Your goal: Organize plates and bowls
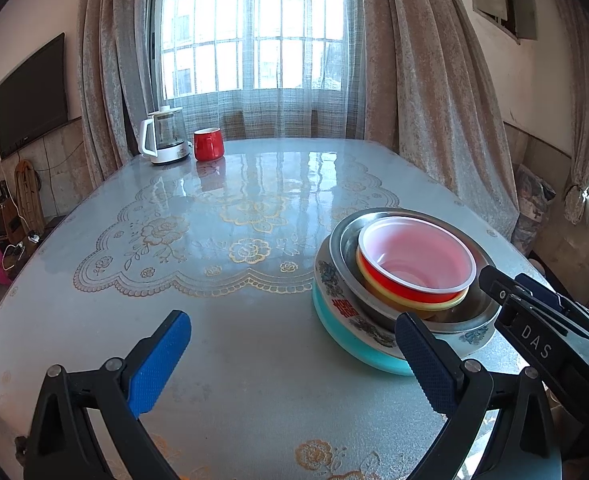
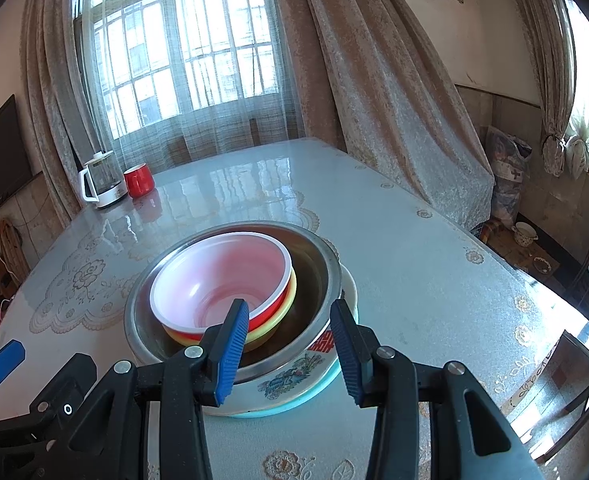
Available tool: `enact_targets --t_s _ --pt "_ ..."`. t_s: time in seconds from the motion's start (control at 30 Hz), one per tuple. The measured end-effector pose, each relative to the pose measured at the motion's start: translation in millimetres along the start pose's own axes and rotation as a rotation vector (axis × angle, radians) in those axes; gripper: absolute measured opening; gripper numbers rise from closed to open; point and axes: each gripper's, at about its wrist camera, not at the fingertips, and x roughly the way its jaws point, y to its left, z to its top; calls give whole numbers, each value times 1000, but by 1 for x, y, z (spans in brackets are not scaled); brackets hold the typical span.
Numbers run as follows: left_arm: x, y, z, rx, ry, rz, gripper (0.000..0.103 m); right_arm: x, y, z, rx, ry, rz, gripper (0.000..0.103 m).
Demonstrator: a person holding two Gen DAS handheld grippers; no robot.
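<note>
Both grippers' jaws stand spread over the glossy floral table (image 1: 230, 248), curtains (image 1: 426, 80) and perhaps a television (image 1: 30, 96) behind.

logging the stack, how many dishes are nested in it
5, all one stack: red bowl on top, yellow bowl, steel bowl, floral plate, teal dish at bottom; more may hide inside.

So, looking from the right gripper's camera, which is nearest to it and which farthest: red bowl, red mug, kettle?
1. Red bowl, just ahead of the right gripper, nested in the stack.
2. Red mug, far left across the table.
3. Kettle, beside the mug, slightly farther left.
</note>
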Motion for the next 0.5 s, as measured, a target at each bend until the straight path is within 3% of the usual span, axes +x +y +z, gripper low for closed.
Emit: enact_targets --t_s 0.5 --pt "-1 -1 1 1 -4 1 103 0 3 -1 -4 -5 -2 43"
